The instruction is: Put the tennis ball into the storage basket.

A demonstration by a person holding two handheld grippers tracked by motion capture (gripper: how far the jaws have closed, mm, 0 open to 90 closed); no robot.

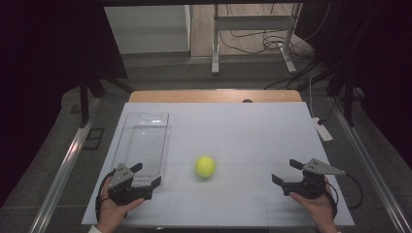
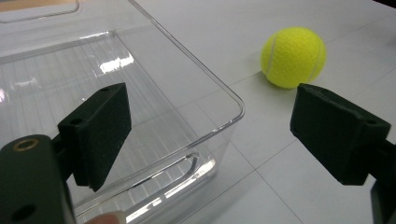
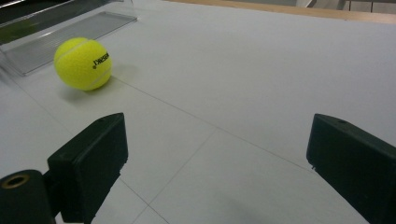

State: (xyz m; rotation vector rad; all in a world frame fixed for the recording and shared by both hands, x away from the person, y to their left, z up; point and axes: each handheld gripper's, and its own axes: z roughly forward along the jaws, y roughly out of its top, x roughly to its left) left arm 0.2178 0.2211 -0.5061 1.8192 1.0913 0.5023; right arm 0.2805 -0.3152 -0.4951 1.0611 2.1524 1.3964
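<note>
Resting on the white table (image 1: 252,126) at the start of the approach, likely calling next for a reach inward to the tennis ball (image 1: 205,166) beside the clear bin (image 1: 143,141), well apart from left gripper (image 1: 145,175) and right gripper (image 1: 284,171), both wide and empty.

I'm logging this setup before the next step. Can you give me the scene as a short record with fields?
surface: white table
ball: yellow tennis ball, on the table, untouched
container: clear plastic bin, empty, left of the ball
left claw: open, at the bin's near end
right claw: open, holding nothing, right of the ball
</note>
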